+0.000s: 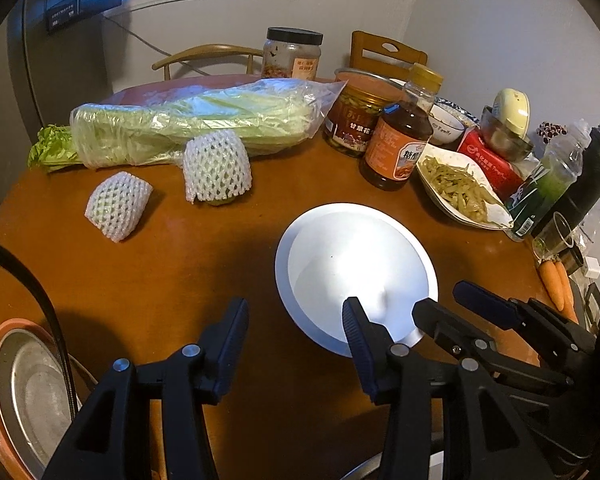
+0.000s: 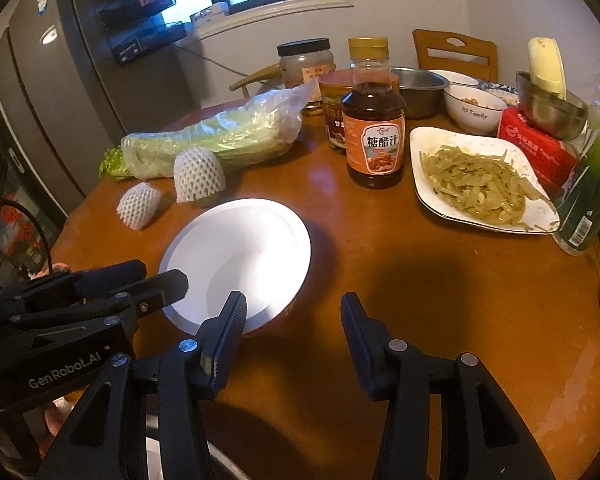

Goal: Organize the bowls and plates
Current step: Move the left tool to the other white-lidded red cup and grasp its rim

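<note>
A white empty bowl (image 1: 356, 268) sits on the wooden table (image 1: 172, 272); it also shows in the right wrist view (image 2: 240, 256). My left gripper (image 1: 296, 316) is open, its right finger over the bowl's near rim. My right gripper (image 2: 292, 312) is open and empty, just right of the bowl; it appears in the left wrist view (image 1: 448, 304). A white plate of green shredded food (image 2: 480, 184) lies at the right. A white "Family" bowl (image 2: 474, 108) and steel bowls (image 2: 420, 88) stand at the back.
A bagged cabbage (image 1: 196, 124), two foam-netted fruits (image 1: 216, 166), a sauce bottle (image 2: 374, 120), jars (image 1: 292, 54), a red tissue box (image 2: 536, 144), a green bottle (image 2: 592, 192) and carrots (image 1: 558, 284) crowd the table. A steel pot with an orange rim (image 1: 24, 392) is at the left.
</note>
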Demonstrator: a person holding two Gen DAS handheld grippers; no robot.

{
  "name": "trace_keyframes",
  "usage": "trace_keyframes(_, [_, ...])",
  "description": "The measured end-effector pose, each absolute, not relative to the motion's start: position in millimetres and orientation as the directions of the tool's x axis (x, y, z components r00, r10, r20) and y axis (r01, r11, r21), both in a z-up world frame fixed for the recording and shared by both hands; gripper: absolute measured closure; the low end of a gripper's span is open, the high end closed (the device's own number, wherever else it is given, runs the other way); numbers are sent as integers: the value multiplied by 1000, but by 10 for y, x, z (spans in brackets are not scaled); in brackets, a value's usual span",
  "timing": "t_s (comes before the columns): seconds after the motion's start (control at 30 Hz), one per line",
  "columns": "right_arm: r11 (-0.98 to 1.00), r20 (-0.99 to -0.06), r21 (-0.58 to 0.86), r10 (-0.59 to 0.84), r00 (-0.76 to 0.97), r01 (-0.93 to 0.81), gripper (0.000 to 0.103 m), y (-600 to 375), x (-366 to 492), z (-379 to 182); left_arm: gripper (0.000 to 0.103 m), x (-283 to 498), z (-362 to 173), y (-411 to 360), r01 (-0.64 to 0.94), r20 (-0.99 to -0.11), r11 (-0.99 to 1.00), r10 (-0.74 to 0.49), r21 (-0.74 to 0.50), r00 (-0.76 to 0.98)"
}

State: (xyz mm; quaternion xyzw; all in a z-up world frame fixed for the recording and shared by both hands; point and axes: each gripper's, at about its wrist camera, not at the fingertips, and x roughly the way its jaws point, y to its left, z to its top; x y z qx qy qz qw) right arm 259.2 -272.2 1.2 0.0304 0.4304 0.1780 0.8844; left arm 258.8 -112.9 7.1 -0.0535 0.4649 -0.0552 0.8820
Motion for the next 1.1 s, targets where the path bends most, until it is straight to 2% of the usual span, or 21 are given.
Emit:
trace_keyframes(0.1, [932,-748,206,346,566,-298,53,-2706,2601,6,54,2612,45,-1109,44,-819,986,-159,-162,552])
trace_keyframes(0.27, [920,-742,225,375,556,-320,64,-2665,2613,-6,58,2628,7,-1085,42,-823,979,-192,-201,534])
trace_keyframes(0.43, [915,-740,215,381,554,-342,71,-2619,2605,-1,70,2619,-7,-1114,56,-820,971,-227,-232,526])
trace_keyframes(1.1, [912,-709,197,386,590,-360,73,-2643,2333,205,71,2338,228,-1161,84,-785,971,-230,-223,575])
